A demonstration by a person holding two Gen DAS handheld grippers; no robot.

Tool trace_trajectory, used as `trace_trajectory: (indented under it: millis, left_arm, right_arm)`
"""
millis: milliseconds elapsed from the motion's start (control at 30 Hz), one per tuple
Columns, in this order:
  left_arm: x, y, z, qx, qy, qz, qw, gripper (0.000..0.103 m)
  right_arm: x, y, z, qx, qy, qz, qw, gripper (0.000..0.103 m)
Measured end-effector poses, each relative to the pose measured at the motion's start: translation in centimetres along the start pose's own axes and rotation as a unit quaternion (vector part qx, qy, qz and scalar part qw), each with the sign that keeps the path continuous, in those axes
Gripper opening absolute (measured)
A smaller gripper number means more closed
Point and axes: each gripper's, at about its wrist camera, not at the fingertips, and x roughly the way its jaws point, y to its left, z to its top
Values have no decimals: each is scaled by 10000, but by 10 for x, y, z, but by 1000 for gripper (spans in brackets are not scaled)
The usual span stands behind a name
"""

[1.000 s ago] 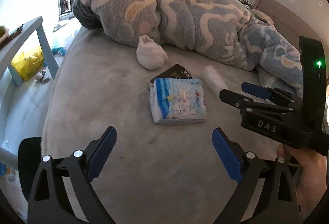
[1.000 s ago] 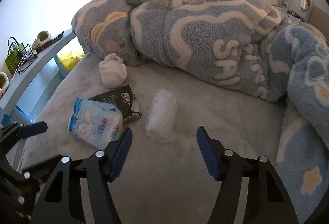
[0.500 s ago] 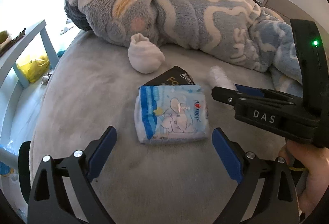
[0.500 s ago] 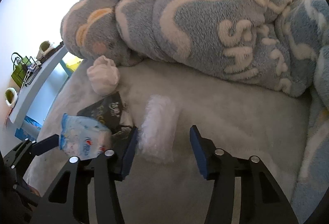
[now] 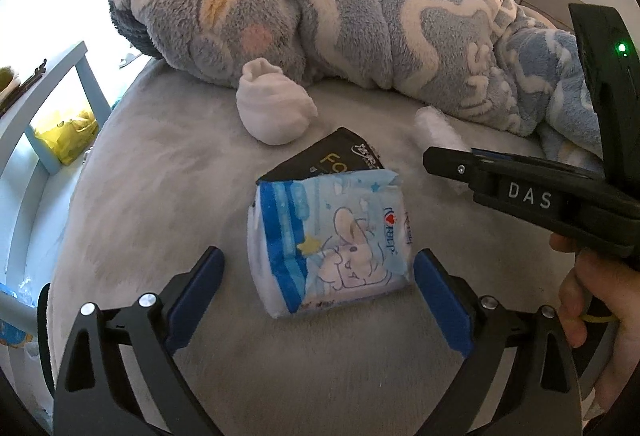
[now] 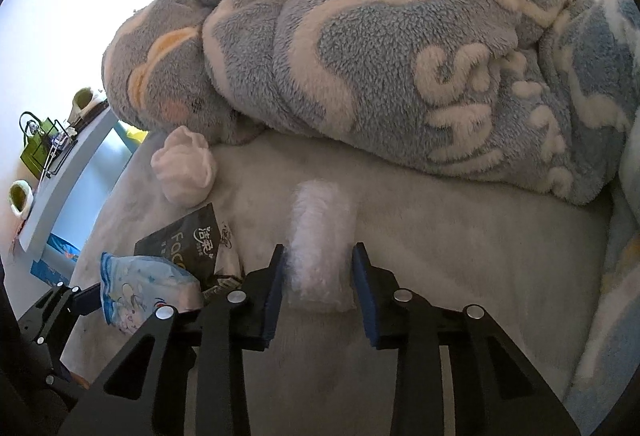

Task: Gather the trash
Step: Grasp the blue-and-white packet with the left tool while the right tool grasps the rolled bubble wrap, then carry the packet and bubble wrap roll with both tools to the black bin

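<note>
Several pieces of trash lie on the grey bed (image 5: 160,196), in front of a heaped fleece blanket (image 6: 400,56). The right tongs (image 6: 318,278) have just been closing, and their blue pads now stand on both sides of a white fluffy wad (image 6: 320,248). The pads seem to touch its sides, so I judge that the wad is gripped, ready to be lifted.

The left tongs (image 5: 318,290) are wide open and pointed down at a blue tissue pack (image 5: 328,240). The pack lies between the two pads but neither pad touches it. It probably stays open so wide because the pack is broad.

Under the far edge of the pack there is a black packet (image 5: 332,160). A white rolled sock (image 5: 272,112) lies just behind it, near the blanket. Both are not yet collected.
</note>
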Motion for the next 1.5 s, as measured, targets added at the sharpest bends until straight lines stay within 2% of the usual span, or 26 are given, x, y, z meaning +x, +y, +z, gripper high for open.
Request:
trace_trajectory:
  millis: [100, 167, 300, 367, 500, 533, 567, 733, 800, 833, 1167, 1500]
  left_arm:
    - [-1, -1, 1, 23, -18, -54, 10000, 86]
    - [-3, -1, 1, 83, -44, -197, 9998, 74]
    - [-6, 2, 0, 172, -39, -453, 9988, 66]
    - [-7, 7, 1, 135, -40, -589, 9982, 60]
    - [-11, 18, 0, 43, -11, -860, 9963, 53]
    - [-13, 21, -1, 24, -17, -938, 9956, 45]
    - [-16, 23, -2, 26, -14, -1006, 9949, 42]
    - [-36, 32, -8, 38, -102, -1231, 9923, 36]
    - [-44, 32, -12, 119, -143, -1294, 9914, 18]
    - [-49, 33, -16, 180, -142, -1337, 9908, 13]
    - [-94, 50, -47, 283, -310, -1409, 9891, 12]
    - [-137, 92, -61, 101, -542, -1302, 9900, 12]
  right_arm:
    - [0, 2, 7, 52, -67, -27, 10000, 32]
    - [-1, 6, 11, 84, -137, -30, 9999, 32]
    - [-6, 11, 14, 69, -224, -64, 9997, 32]
    - [-7, 13, 14, 85, -246, -90, 9996, 32]
    - [-10, 16, 10, 159, -272, -131, 9994, 32]
    - [-11, 19, 9, 164, -271, -141, 9994, 32]
    - [-12, 20, 6, 170, -274, -147, 9994, 32]
    - [-24, 35, -3, 167, -350, -201, 9990, 32]
    - [-33, 40, -7, 185, -410, -200, 9988, 32]
    - [-35, 41, -9, 193, -428, -196, 9987, 32]
    - [-63, 78, -34, 183, -584, -158, 9980, 32]
    - [-79, 125, -55, 48, -698, -29, 9975, 32]
